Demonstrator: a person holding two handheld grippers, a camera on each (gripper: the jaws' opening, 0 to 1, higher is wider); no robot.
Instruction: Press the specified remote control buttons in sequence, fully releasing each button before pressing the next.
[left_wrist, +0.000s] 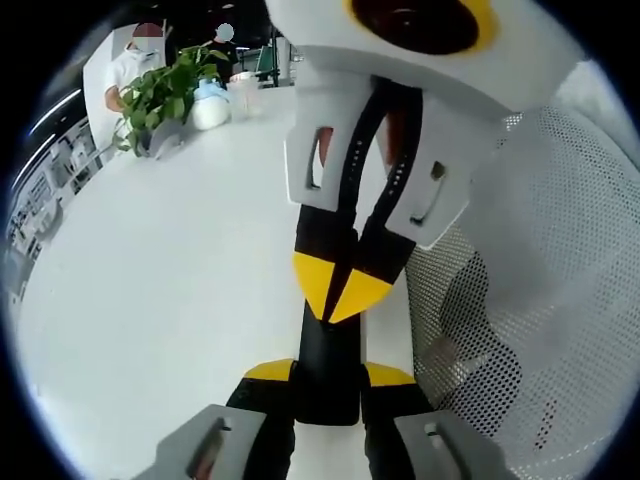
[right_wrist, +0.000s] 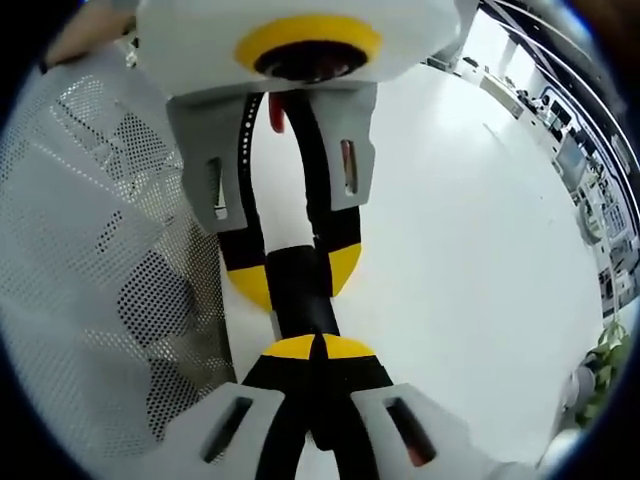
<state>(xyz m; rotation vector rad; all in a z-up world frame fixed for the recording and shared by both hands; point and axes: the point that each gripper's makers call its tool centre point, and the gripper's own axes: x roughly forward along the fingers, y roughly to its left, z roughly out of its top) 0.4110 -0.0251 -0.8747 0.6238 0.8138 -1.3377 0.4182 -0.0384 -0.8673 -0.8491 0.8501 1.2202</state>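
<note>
The remote (left_wrist: 328, 392) is a long black stick shape. It sits right between the two yellow-tipped fingers (left_wrist: 268, 372) of the left gripper (left_wrist: 328, 372). These fingers are open only as wide as the remote and squeeze it from both sides. I think they hold it this way so it cannot slide or wobble when a button gets pushed.

The right gripper (left_wrist: 340, 290) comes in from the far side, straight across from the left one. Its two fingers (left_wrist: 318, 285) are closed tight together, with nothing between them. Closed like that, they make one small point, a bit like a poking finger. That is good for hitting one little button and not the ones beside it.

In the right gripper view, the right gripper (right_wrist: 318, 348) has its closed tips on top of the remote (right_wrist: 300, 300). Just past them, the left gripper (right_wrist: 298, 275) hugs the remote's sides. The tips look like they are touching the remote, so I think a button is being pushed now. I cannot see the button itself, because the tips cover it. I also cannot tell if the remote rests on the white worktop (left_wrist: 150, 280) or is held just above it.

A white chair with little holes (left_wrist: 540, 250) stands beside the fingers. Far beyond them are a green plant (left_wrist: 165, 95) and a person (left_wrist: 135, 60).
</note>
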